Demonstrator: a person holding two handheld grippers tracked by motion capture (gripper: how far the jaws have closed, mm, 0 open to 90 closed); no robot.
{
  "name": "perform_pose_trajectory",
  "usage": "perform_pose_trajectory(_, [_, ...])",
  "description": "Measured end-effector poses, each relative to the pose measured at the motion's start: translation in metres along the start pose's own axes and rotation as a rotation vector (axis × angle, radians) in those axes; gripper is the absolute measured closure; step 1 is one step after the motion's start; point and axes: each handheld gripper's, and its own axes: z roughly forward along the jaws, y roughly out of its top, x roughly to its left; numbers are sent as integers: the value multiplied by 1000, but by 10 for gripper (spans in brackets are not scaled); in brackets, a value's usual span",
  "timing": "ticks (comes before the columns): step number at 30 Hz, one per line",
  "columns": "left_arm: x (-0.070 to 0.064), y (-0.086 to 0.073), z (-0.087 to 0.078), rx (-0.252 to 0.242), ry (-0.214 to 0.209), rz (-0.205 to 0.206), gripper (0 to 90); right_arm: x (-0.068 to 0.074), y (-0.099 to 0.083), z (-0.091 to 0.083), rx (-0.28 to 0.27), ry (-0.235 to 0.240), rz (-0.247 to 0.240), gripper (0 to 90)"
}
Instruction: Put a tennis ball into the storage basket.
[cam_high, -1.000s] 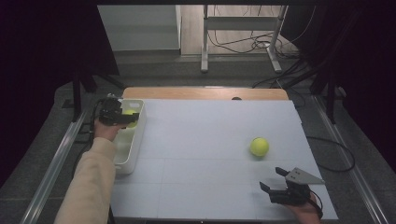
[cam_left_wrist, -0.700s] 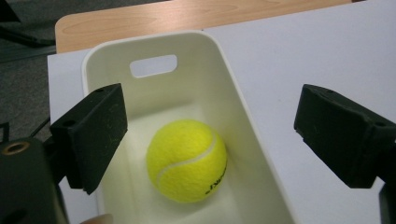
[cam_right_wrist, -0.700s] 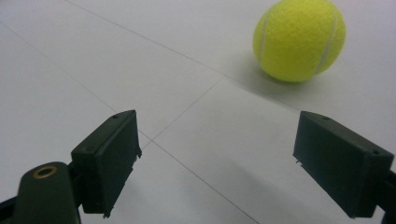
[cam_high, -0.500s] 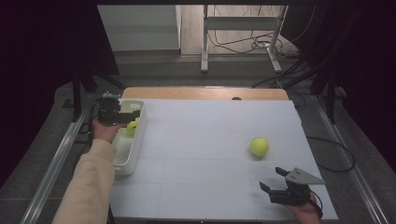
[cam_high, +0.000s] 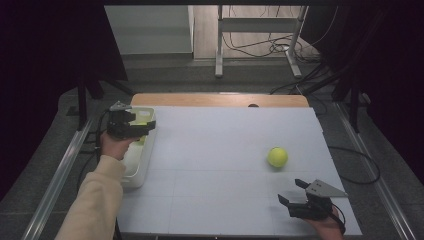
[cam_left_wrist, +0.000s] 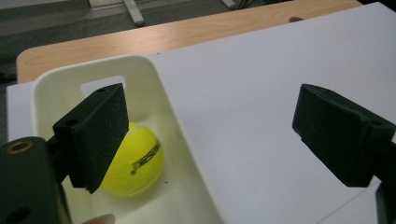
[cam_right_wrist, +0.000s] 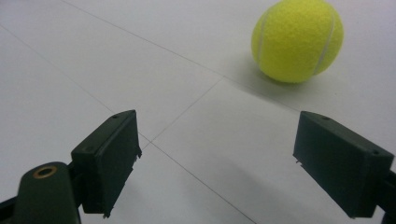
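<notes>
- By the desk's left edge, our left tool (cam_high: 131, 125) hovers wide open and empty over the white bin (cam_left_wrist: 187, 154), where one tennis ball (cam_left_wrist: 133, 161) already lies
- Near the right edge, a second ball (cam_high: 277, 157) sits loose
- At the front right corner, our right tool (cam_high: 300, 195) gapes empty, facing that ball, likely to collect it

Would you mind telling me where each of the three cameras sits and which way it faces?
High view: above the person's side, looking forward and down on the table; shows a sleeve, both hands, left gripper over the bin, right gripper.
Left gripper view: on the left gripper, looking past its open jaws into the bin at a ball; a fingertip shows.
Right gripper view: on the right gripper, facing across the table at the loose ball.
Shared: the loose ball shows in the high and right gripper views.
</notes>
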Motion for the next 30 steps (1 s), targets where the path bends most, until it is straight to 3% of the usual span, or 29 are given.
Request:
perform_pose_trajectory(20, [-51,3,-5,-57,-138,100,118,0,1,2,-3,4,-1,149])
perform_pose_trajectory(30, [-70,2,-1,-51,-182,137,120,0,1,2,-2,4,-1,150])
